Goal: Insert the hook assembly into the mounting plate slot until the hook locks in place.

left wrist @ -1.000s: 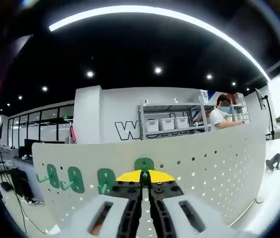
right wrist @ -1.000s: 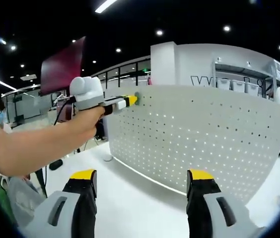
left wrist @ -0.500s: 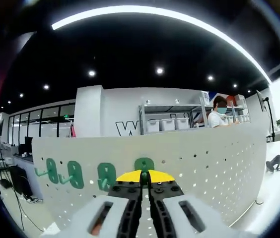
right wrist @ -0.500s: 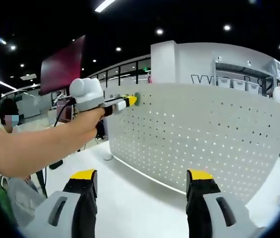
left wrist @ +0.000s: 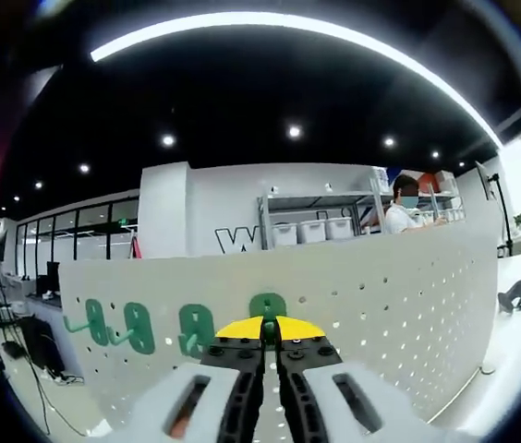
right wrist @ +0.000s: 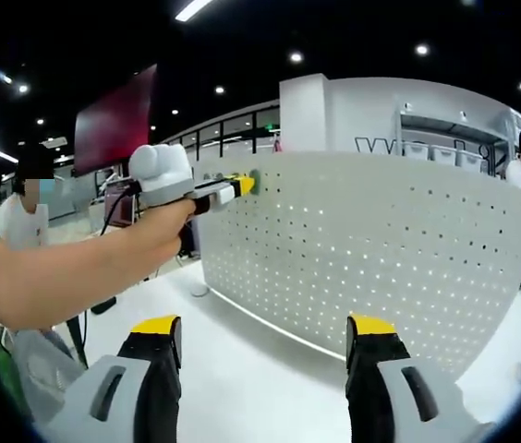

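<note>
The left tool (left wrist: 262, 329) was clamped on a green hook (left wrist: 268, 305) — small, light, rigid plastic, best pinched by its flat backplate — pressed against the pegboard (left wrist: 381, 295) near its top edge. The right tool (right wrist: 262, 346) hung open above the table (right wrist: 242, 369).

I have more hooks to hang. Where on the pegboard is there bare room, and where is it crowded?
The pegboard is bare to the right of the green hook pinched in the left hand-held gripper. In the right gripper view its whole face is bare. It is crowded left of that hook, where three hooks hang in a row near the top edge.
</note>
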### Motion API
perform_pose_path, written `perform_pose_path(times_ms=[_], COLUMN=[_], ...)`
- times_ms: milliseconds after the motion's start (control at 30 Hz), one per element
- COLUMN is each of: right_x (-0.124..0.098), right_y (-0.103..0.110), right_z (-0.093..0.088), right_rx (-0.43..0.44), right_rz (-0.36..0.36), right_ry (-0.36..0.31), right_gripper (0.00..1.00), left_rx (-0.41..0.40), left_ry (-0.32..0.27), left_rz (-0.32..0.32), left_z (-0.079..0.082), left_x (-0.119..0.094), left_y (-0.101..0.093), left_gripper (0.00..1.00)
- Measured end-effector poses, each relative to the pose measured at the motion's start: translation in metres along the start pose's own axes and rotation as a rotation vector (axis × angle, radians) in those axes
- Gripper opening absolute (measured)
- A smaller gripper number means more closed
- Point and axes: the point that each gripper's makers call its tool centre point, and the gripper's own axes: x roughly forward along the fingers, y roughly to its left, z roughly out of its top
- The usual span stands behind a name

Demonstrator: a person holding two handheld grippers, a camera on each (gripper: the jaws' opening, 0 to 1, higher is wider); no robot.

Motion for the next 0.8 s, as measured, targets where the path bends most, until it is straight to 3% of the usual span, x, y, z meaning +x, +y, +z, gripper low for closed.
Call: perform_pose_path(times_ms=[800], right_x=[0.0000], right_y=[-0.0013], right_z=[-0.0003], right_rx=[0.002], right_rz=[-0.004], right_ry=[0.003], right_gripper=[0.74], left_rx=[0.055], left_ry=[0.015], left_rz=[-0.019], left_z=[-0.0026], left_x=[0.0020], left_y=[0.0019], left_gripper=[0.04])
